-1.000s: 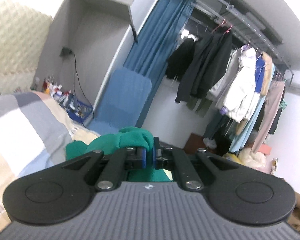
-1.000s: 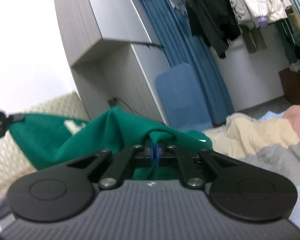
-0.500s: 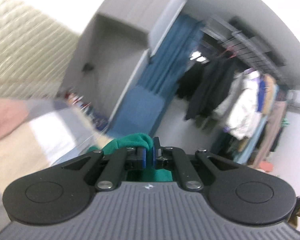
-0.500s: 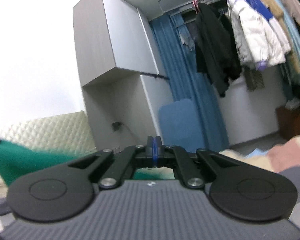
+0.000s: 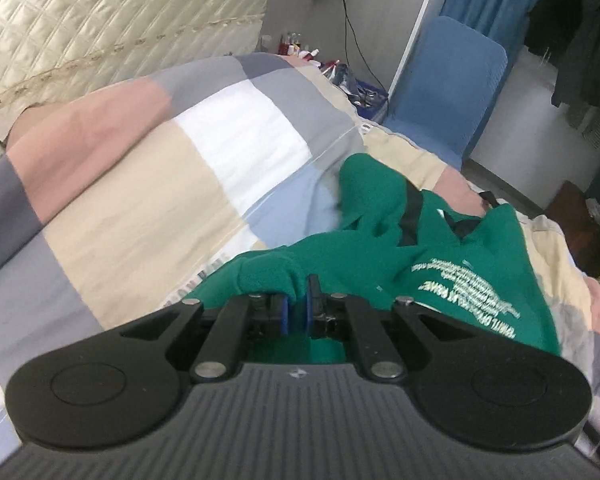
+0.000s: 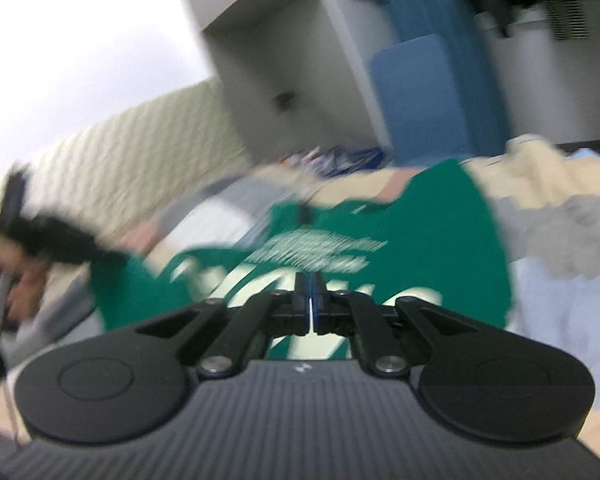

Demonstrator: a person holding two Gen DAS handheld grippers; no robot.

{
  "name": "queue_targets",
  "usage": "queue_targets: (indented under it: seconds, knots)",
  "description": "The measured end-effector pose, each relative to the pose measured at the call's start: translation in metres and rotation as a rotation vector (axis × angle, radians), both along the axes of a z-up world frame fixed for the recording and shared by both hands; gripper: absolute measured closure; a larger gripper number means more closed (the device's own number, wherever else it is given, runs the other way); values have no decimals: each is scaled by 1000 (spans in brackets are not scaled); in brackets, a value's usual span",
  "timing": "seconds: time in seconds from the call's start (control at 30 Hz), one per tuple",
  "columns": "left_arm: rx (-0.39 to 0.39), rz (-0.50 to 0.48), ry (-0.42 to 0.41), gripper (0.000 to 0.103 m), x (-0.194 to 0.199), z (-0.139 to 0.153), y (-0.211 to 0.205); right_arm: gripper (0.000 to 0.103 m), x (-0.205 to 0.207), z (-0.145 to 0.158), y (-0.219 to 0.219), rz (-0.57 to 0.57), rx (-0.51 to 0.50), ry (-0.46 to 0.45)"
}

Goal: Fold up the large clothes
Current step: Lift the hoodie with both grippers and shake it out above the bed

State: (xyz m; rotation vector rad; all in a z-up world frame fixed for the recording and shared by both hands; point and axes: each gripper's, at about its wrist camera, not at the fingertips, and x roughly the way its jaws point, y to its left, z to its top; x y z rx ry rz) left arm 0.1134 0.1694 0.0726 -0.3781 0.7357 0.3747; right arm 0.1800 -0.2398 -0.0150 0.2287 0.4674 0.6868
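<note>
A green sweatshirt with white print lies rumpled on the patchwork duvet of a bed. My left gripper is tilted down over it, shut on a bunched fold of the green cloth between its blue pads. In the blurred right wrist view the sweatshirt stretches out ahead, print side up. My right gripper is shut, a thin edge of the sweatshirt pinched between its pads. The left gripper and the hand holding it show as a dark blur at the far left of that view.
A quilted cream headboard runs behind the bed. A blue chair stands past the bed's far side, with a basket of bottles and a wall cable beside it. Dark clothes hang at the upper right.
Both grippers have tipped downward and dropped toward the bed. The views swung from the wardrobe and hanging clothes to the duvet, and the sweatshirt now spreads out over it.
</note>
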Motion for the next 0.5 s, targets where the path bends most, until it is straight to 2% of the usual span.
queue_targets:
  seconds: [0.07, 0.27, 0.37, 0.4, 0.47, 0.5]
  knots:
    - [57, -10, 40, 96, 4, 6, -8, 97, -13, -2, 12, 39, -33, -9]
    - [44, -38, 47, 96, 21, 15, -11, 97, -31, 0, 29, 50, -83, 12]
    - [-35, -32, -10, 96, 29, 6, -1, 95, -41, -3, 28, 40, -110, 27]
    - [-75, -36, -27, 96, 28, -1, 1, 91, -43, -7, 28, 39, -120, 43]
    - [-116, -50, -56, 93, 24, -12, 1, 70, -45, -16, 28, 49, -126, 77]
    - [-120, -65, -71, 89, 21, -19, 0, 46, -46, -21, 29, 62, -129, 94]
